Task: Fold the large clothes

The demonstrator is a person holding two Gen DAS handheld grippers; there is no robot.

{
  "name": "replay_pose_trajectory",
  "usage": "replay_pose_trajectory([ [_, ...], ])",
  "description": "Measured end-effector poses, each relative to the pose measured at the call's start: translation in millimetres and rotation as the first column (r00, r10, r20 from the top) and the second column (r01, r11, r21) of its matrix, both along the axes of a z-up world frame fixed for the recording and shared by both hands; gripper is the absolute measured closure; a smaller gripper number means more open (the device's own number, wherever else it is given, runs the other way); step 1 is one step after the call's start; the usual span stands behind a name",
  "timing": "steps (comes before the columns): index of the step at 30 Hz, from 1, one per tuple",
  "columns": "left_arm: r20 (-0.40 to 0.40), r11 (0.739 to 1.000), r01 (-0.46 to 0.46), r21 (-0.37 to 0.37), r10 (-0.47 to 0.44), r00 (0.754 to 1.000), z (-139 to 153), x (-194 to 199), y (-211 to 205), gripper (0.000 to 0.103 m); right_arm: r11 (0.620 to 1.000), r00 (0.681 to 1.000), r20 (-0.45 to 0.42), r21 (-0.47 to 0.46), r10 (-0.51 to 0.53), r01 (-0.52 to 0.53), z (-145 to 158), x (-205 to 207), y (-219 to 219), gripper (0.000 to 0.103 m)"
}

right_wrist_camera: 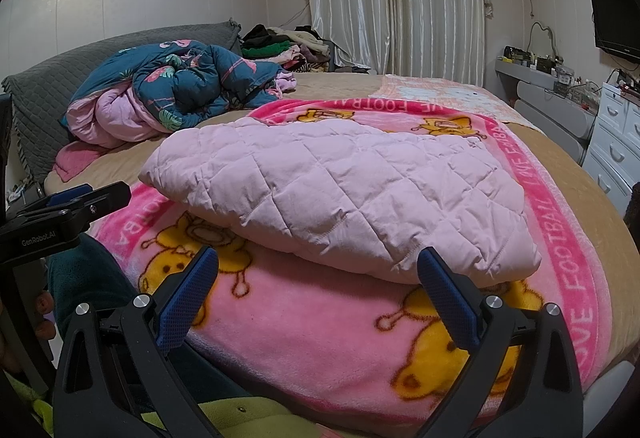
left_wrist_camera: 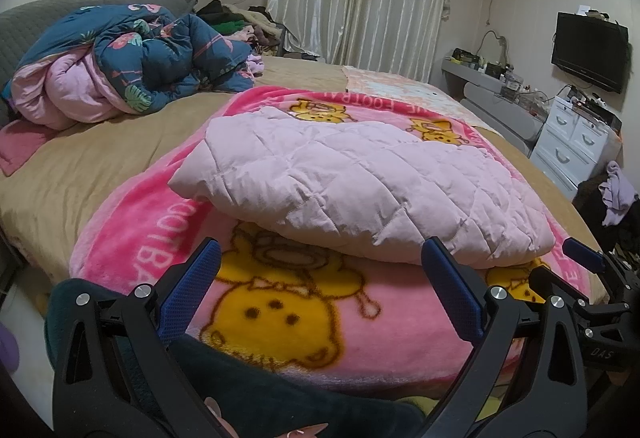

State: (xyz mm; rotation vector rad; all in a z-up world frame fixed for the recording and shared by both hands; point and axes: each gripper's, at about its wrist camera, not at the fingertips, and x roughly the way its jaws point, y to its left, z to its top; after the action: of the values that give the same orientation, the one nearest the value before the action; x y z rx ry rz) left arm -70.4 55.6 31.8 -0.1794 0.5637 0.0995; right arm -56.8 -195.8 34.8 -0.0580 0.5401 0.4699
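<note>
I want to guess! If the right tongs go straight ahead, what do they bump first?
Probably the folded pale-pink quilted garment, lying on the pink cartoon fleece blanket. The open right tongs point at its near edge.

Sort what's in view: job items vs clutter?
Job:
pink quilted garment, folded on the pink cartoon blanket
left gripper, open
right gripper, open

Lying about:
blue floral duvet
clothes pile
TV
white drawers
</note>
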Motion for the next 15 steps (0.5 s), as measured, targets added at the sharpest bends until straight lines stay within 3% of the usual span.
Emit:
replay_pose_trajectory([
  [15, -0.022, 1.0, 0.003, -0.019, -0.004, 1.0, -5.9, -1.5, 1.8, 0.009, 1.0, 1.0, -0.004, 0.002, -0.009, 0.009, -1.4, 1.0, -0.7, 0.004],
])
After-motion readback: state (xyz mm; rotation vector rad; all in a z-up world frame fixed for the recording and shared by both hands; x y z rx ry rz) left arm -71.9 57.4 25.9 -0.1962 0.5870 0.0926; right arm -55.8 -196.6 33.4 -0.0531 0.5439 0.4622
